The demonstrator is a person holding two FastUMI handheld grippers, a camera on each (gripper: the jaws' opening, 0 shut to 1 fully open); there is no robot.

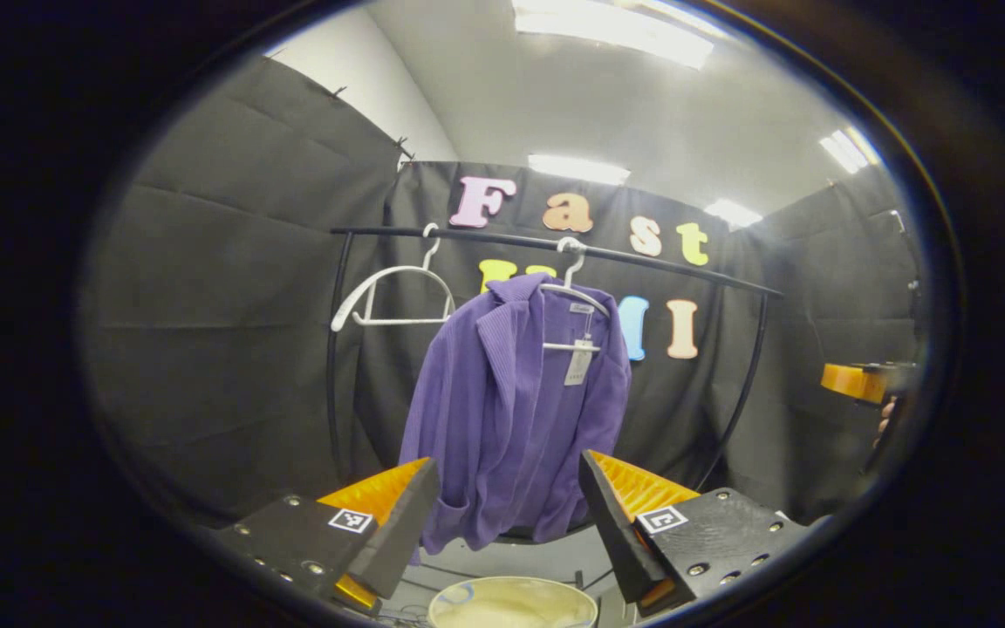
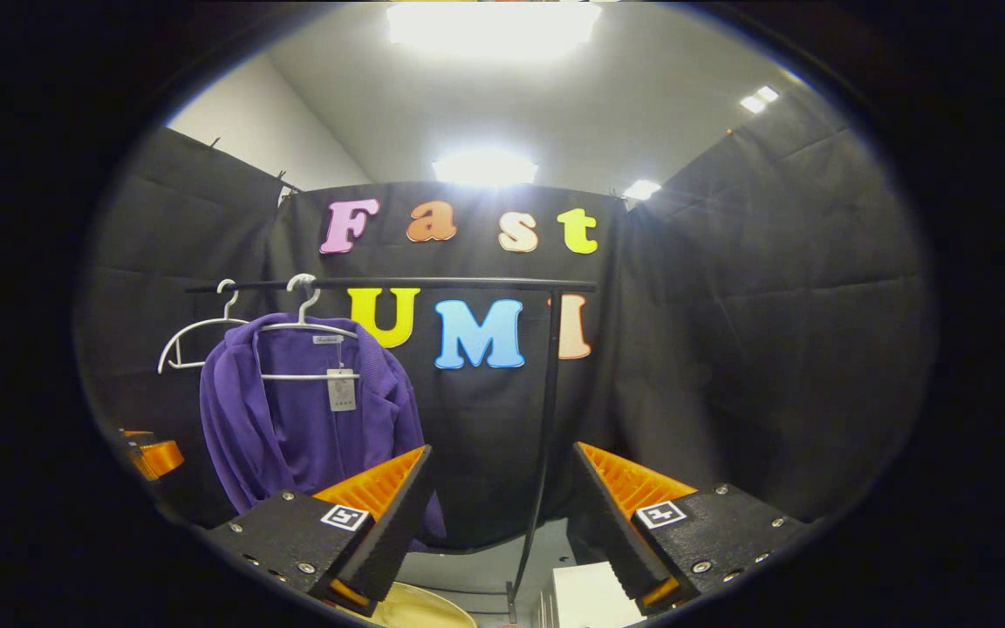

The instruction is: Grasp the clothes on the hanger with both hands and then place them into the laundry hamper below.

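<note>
- I am holding the left claw point(image 1: 509, 501) with its fingers wide apart and nothing between them; the purple cardigan point(image 1: 516, 410) is hanging straight ahead of it, framed in the gap, not yet touched.
- I am holding the right claw point(image 2: 502, 501) spread as well, and empty; from it the cardigan point(image 2: 302, 419) sits ahead and off to the left, so this hand needs to swing left before reaching in.
- The cardigan is draped on a white hanger point(image 1: 574, 301) on the black rail point(image 1: 555, 244), with a bare hanger point(image 1: 393, 296) beside it.
- The hamper point(image 1: 511, 604) is lying below the left claw, under the cardigan's hem.
- I judge the step to be the approach: I am aiming each claw at one shoulder, high near the hanger, so that lifting frees the cloth cleanly.
- I should pinch cloth only, avoiding the hanger wire and the paper tag point(image 1: 578, 362).
</note>
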